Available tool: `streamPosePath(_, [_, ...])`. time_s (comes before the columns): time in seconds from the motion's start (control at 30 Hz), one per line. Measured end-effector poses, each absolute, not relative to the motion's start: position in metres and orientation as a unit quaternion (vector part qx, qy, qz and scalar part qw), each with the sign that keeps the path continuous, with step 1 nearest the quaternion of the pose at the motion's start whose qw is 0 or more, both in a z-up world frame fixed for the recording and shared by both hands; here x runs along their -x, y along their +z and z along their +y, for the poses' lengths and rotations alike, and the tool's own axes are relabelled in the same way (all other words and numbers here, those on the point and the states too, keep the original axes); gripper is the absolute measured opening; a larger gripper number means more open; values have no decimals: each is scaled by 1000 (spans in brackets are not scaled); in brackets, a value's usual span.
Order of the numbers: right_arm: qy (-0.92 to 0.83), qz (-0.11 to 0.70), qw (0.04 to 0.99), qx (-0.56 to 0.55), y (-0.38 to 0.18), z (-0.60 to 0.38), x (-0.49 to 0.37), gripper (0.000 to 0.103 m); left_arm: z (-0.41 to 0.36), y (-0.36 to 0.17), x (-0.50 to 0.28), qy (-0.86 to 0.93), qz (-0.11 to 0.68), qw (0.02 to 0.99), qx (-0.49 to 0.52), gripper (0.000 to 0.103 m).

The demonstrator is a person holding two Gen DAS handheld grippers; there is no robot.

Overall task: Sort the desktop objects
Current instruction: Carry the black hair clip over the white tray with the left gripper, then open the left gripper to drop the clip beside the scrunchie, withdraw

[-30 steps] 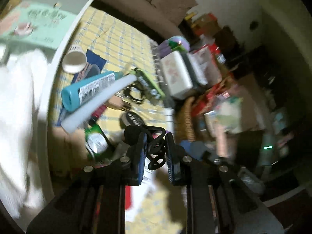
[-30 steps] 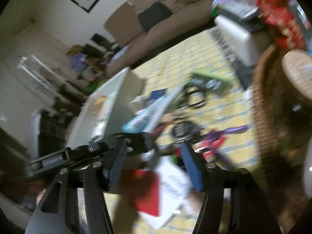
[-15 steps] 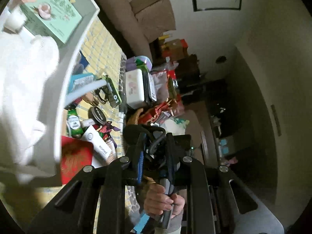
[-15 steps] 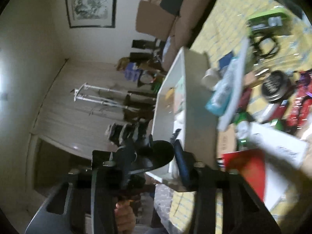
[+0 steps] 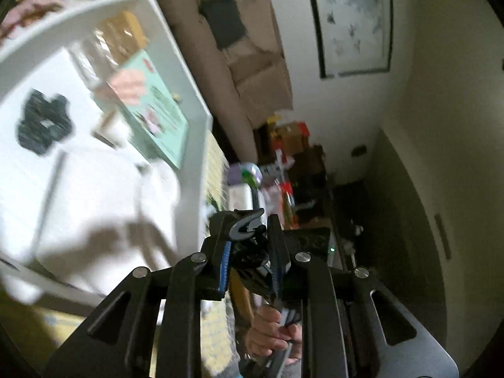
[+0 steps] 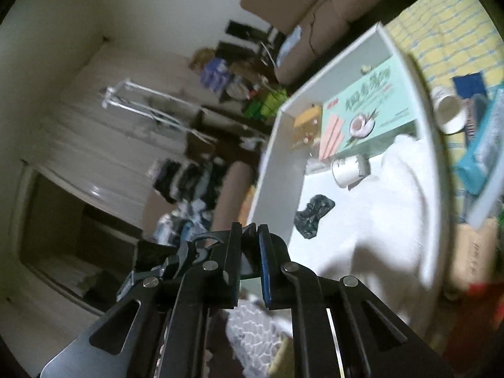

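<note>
My left gripper [image 5: 247, 220] is shut on a black looped item with a grey hook-shaped piece [image 5: 242, 231], beside the right rim of the white tray [image 5: 176, 72]. In the tray lie a mint-green box [image 5: 151, 116], a black scrunchie [image 5: 42, 124] and a white cloth [image 5: 104, 195]. My right gripper [image 6: 249, 230] is shut with nothing between its fingers, near the tray's [image 6: 277, 170] lower left wall. The right wrist view shows the same box [image 6: 371, 107], the scrunchie [image 6: 313, 215], a small white cup [image 6: 348, 170] and the cloth [image 6: 393, 195].
Right of the tray, on the yellow checked tablecloth [image 6: 447, 25], lie a white cup [image 6: 450, 113] and a teal tube [image 6: 482, 154]. A brown sofa [image 5: 252, 72] stands behind the table. A hand [image 5: 271, 330] grips a handle under my left gripper. Clutter fills the floor at the left.
Both views have swung from the cluttered tablecloth to the white tray. The right gripper's jaws have closed from wide apart. The left gripper still holds the black looped item.
</note>
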State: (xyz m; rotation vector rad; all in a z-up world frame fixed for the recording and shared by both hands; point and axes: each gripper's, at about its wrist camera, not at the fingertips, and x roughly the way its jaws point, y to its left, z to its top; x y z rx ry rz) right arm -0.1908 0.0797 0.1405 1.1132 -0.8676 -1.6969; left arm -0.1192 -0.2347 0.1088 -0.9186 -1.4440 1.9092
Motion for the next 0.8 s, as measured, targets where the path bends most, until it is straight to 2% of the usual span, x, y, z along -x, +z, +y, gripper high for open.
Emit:
streamPosePath(0.17, [-688, -327, 431, -484, 125, 36, 219, 10, -269, 72, 137, 695, -588, 261, 320, 18])
streamPosePath(0.27, [-686, -315, 430, -496, 120, 11, 236, 9, -281, 64, 147, 704, -586, 251, 314, 22])
streamPosePath(0.33, [-687, -298, 430, -505, 117, -5, 246, 9, -289, 62, 152, 710, -584, 236, 314, 35])
streamPosePath(0.4, [-689, -286, 426, -512, 114, -18, 257, 9, -295, 63, 155, 725, -570, 216, 321, 65])
streamPosePath(0.47, [-691, -278, 421, -518, 110, -29, 268, 9, -303, 66, 154, 748, -549, 171, 330, 81])
streamPosePath(0.6, [-713, -248, 395, -524, 101, -46, 283, 9, -309, 64, 151, 747, -546, 166, 340, 83])
streamPosePath(0.8, [-728, -207, 393, -522, 107, -50, 268, 9, -294, 76, 148, 772, -497, 152, 366, 88])
